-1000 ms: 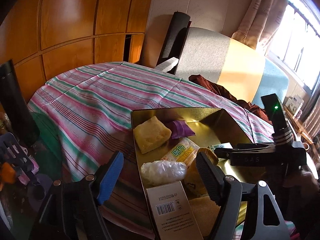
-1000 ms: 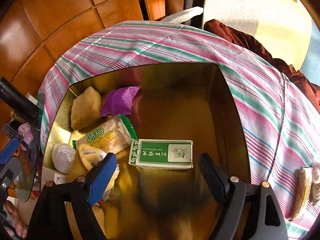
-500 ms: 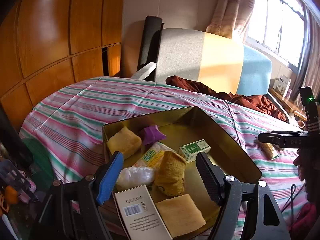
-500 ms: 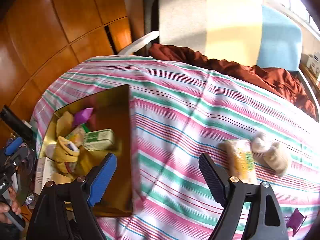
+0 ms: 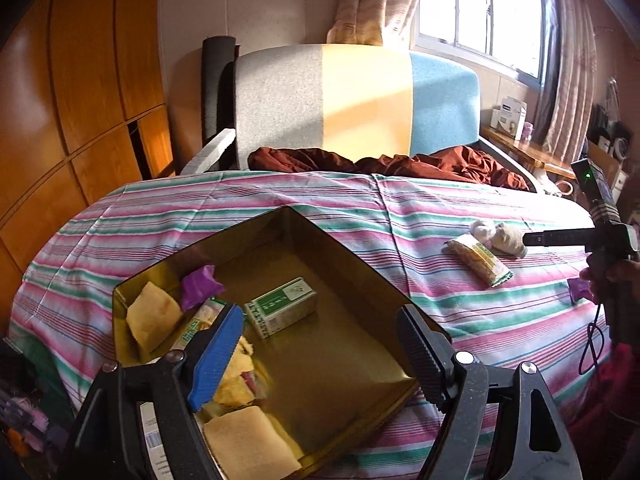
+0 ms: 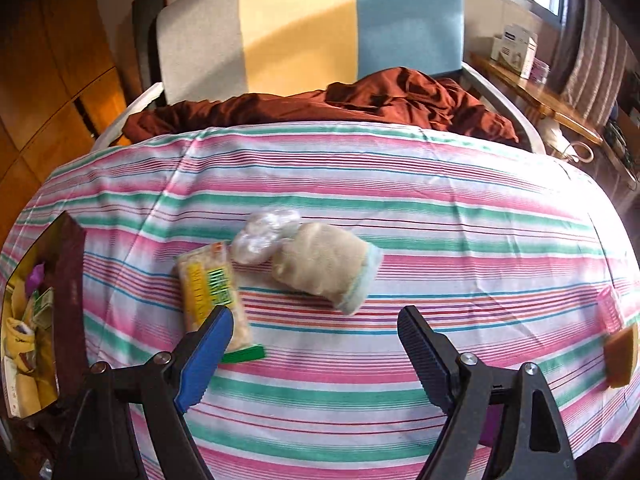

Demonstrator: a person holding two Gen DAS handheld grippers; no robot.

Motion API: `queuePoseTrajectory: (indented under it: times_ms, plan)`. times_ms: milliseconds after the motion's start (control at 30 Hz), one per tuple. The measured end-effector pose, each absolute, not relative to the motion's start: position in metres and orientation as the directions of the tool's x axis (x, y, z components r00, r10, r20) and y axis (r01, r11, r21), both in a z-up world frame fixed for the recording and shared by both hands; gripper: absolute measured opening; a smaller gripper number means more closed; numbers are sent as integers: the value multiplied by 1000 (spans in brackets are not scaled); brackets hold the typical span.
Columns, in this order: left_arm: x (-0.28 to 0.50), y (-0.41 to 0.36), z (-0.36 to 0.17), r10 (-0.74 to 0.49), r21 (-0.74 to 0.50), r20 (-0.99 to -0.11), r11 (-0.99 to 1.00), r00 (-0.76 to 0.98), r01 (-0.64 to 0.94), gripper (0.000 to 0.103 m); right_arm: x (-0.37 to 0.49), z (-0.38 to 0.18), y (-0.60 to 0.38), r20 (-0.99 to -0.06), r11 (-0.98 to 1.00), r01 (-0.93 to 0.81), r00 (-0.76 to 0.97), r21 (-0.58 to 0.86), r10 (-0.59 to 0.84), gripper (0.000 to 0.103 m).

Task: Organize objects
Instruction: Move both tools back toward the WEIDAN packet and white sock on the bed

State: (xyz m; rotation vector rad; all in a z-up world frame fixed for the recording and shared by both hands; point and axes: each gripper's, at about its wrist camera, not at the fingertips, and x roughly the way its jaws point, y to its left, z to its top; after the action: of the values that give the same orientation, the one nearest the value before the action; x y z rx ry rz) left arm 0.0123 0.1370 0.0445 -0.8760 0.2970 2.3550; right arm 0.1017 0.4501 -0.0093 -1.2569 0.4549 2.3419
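My left gripper (image 5: 319, 314) hovers over the near end of the gold tray (image 5: 352, 256); its jaws are opening and nothing is between them. Inside the tray lie a green box (image 5: 282, 312), a purple packet (image 5: 200, 288), yellow cake pieces (image 5: 154, 316) and other snacks. My right gripper (image 6: 315, 314) stands open and empty above the striped cloth (image 6: 400, 200). Just beyond it lie a yellow cracker packet (image 6: 212, 292), a clear plastic bundle (image 6: 264, 234) and a beige roll (image 6: 328, 268). The tray's wall (image 6: 70, 280) shows at the left edge of the right wrist view.
A chair with a grey, yellow and blue back (image 5: 360, 96) stands behind the table, dark red cloth (image 5: 400, 162) heaped on its seat. Wooden cabinets (image 5: 80, 80) fill the left. An orange block (image 6: 622, 354) and a pink item (image 6: 610, 304) lie near the cloth's right edge.
My right gripper has swung from over the tray to the right, over the loose items on the cloth. My left gripper has shifted along the tray and rolled, so more of the table shows.
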Motion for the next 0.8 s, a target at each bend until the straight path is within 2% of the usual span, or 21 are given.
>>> queuePoseTrajectory:
  times_ms: [200,533,700,800]
  plan:
    - [23,182,39,488,13,-676,-741,-552,-671,79,110,-24,481,-881,-769,-632,-412,93,233,86]
    - [36,277,25,561,-77,-734,-628,-382,-774,79,128,-23,502,-884,-689,-702,-422,178,202,86]
    - [26,322,8,566,-202,-779,-633,-269,-747,79,138,-19,514,-871,-643,-726,-456,245,182,86]
    - [18,348,-3,535,-194,-799,-662,-276,-724,79,141,-17,519,-864,-626,-730,-473,274,173,86]
